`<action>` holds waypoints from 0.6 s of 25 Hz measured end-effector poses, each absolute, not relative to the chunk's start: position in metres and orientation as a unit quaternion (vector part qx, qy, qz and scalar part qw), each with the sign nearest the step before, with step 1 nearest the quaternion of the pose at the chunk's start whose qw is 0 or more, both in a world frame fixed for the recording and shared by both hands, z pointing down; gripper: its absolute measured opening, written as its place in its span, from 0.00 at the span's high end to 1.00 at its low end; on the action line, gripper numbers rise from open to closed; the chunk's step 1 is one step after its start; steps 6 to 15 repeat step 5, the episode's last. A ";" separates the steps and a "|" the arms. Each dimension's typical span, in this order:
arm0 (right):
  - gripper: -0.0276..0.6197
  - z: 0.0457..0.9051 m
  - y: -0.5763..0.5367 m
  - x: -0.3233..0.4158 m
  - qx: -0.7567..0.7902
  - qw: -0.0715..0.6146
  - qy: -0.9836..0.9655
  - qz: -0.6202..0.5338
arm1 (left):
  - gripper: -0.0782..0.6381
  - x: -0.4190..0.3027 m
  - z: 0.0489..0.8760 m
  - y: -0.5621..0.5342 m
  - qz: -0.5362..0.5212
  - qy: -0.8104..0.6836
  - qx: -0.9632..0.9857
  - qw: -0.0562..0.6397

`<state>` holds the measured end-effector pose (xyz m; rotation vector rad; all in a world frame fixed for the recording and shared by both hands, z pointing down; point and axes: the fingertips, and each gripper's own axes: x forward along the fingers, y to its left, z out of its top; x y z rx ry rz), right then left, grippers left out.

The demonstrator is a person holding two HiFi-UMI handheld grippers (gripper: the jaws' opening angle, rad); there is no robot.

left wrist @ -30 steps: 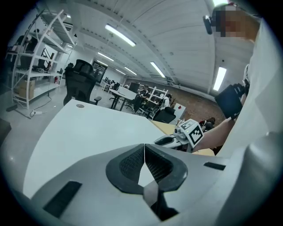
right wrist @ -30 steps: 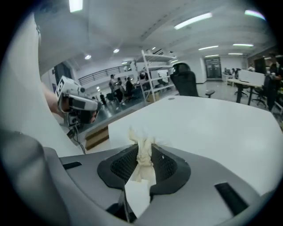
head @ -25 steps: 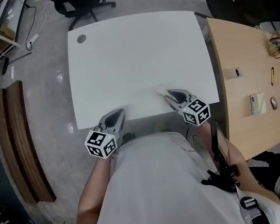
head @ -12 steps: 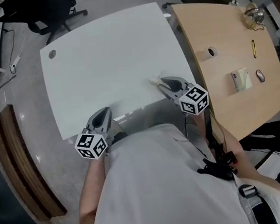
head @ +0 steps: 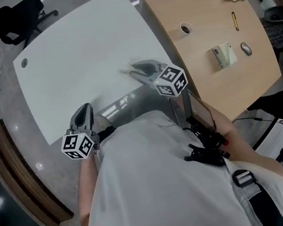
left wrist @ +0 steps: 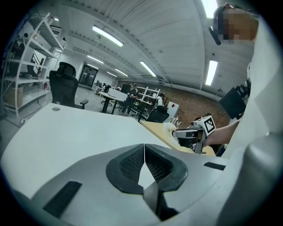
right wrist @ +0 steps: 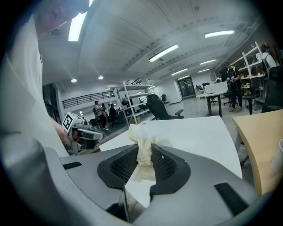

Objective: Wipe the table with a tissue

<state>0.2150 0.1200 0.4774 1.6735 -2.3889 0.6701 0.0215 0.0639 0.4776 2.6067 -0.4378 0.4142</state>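
Note:
A crumpled white tissue (right wrist: 142, 152) is clamped between the pads of my right gripper (right wrist: 143, 148), and its loose end sticks out past the tips. In the head view this gripper (head: 134, 71) hovers over the near edge of the white table (head: 79, 50), close to the corner by the wooden table, with the tissue (head: 125, 71) at its tip. My left gripper (head: 83, 110) sits at the same near edge further left. Its pads (left wrist: 132, 161) meet with nothing between them (left wrist: 144, 146). Each gripper shows in the other's view: the right one (left wrist: 188, 133), the left one (right wrist: 83, 132).
A wooden table (head: 217, 88) adjoins the white one on the right. It carries a tape roll (head: 185, 28), a pen (head: 234, 20), a note pad (head: 223, 54) and a small oval thing (head: 247, 48). A black office chair (head: 9, 19) stands beyond the white table, a wooden bench (head: 14, 176) at the left.
The head view has swung, so the white table now lies slanted. The right gripper has lifted a little with the tissue, toward the wooden table. The left gripper has shifted along the near edge.

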 end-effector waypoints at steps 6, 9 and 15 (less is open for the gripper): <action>0.82 0.483 0.144 0.228 0.567 0.077 -0.785 0.237 | 0.88 0.038 0.484 0.084 0.153 -0.141 0.948 0.242; 0.82 0.483 0.144 0.228 0.567 0.077 -0.785 0.237 | 0.88 0.038 0.484 0.084 0.153 -0.141 0.948 0.242; 0.82 0.483 0.144 0.228 0.567 0.077 -0.785 0.237 | 0.88 0.038 0.484 0.084 0.153 -0.141 0.948 0.242</action>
